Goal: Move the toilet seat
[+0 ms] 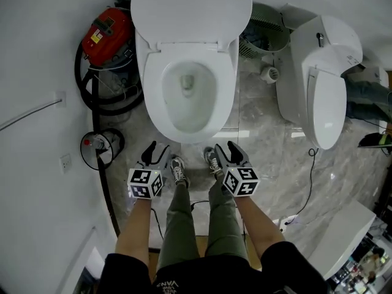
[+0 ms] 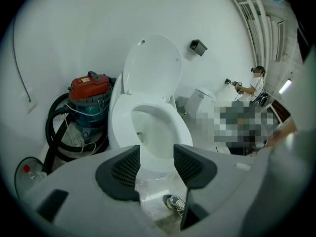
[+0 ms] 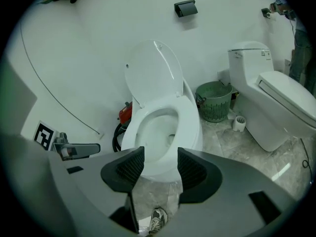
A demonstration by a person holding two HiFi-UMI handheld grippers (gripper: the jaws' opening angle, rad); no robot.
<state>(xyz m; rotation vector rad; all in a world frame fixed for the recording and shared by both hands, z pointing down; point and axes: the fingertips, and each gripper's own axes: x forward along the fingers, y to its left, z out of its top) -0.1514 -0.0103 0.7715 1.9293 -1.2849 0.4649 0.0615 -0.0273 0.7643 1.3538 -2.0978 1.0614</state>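
A white toilet stands against the wall with its lid (image 1: 191, 8) raised and its seat ring (image 1: 228, 72) lying flat on the bowl. Both grippers hover side by side just in front of the bowl's front edge, above the person's shoes. The left gripper (image 1: 155, 150) is open with nothing between its jaws, and so is the right gripper (image 1: 228, 150). In the left gripper view the left gripper (image 2: 157, 152) frames the seat (image 2: 175, 122) and lid (image 2: 152, 65). In the right gripper view the right gripper (image 3: 161, 154) points at the seat (image 3: 191, 115) below the lid (image 3: 153, 70).
A red vacuum cleaner (image 1: 107, 35) with a black hose sits left of the toilet. A green basket (image 1: 263, 32) and a second toilet (image 1: 321, 84) with its lid down stand to the right. A round black device (image 1: 98, 146) lies by the left wall, and a white unit (image 1: 343, 237) fills the near right.
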